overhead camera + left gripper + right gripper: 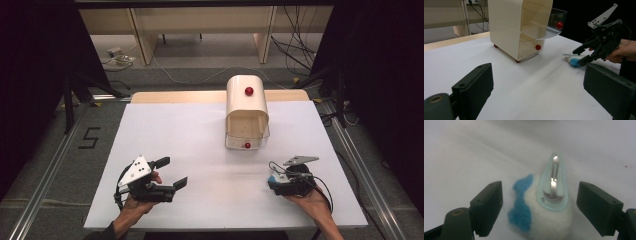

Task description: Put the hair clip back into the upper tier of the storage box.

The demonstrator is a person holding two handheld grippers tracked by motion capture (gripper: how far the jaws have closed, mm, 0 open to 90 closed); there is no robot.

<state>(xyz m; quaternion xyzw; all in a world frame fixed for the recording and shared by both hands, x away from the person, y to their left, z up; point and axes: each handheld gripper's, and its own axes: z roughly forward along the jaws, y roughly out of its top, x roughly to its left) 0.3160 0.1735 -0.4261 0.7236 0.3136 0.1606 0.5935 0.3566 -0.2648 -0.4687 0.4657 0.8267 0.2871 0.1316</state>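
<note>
Fluffy white-and-blue hair clip with a pale green teardrop backing and metal snap (546, 207), lying on the white table top (190, 150) at the near right, between the spread black jaws of the right gripper (539, 205); pads to either side of the fluff, not pressing on it. Right gripper angled down over the clip, held in a hand at the near right edge. Left gripper (172, 172) at the near left, jaws wide apart with nothing between them, resting low over bare table. Cream plastic drawer cabinet with red round knobs (246, 112) towards the far centre, well apart from both grippers.
</note>
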